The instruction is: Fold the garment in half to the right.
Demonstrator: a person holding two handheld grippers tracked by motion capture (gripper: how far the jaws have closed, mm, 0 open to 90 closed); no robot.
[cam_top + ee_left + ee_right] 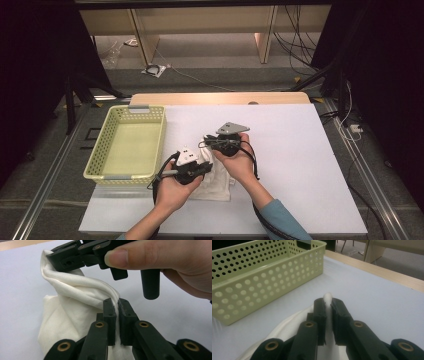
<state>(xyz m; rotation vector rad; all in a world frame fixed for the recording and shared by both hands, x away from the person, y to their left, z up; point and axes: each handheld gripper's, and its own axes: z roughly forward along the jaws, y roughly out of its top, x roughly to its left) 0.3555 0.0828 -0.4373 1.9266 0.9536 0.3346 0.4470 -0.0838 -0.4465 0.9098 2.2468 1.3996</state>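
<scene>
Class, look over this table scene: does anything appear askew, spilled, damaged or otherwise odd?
Nothing looks damaged or spilled. The white cloth is bunched and twisted rather than flat, pinched between the left tool and the right tool. The green basket sits square on the white table.

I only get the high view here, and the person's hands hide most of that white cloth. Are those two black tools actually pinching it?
Observer: Yes. In the left gripper view the left hand-held gripper has its jaws shut on a bunched fold of the white cloth.
Operator: And the other one?
Observer: The right hand-held gripper is shut on the cloth too; a small tuft pokes out past its tips.
Operator: Is the cloth slack between them?
Observer: It runs as a twisted band from one gripper up to the other, and the rest hangs down onto the table.
Operator: What is the right one pointing toward?
Observer: The perforated side of the yellow-green basket.
</scene>
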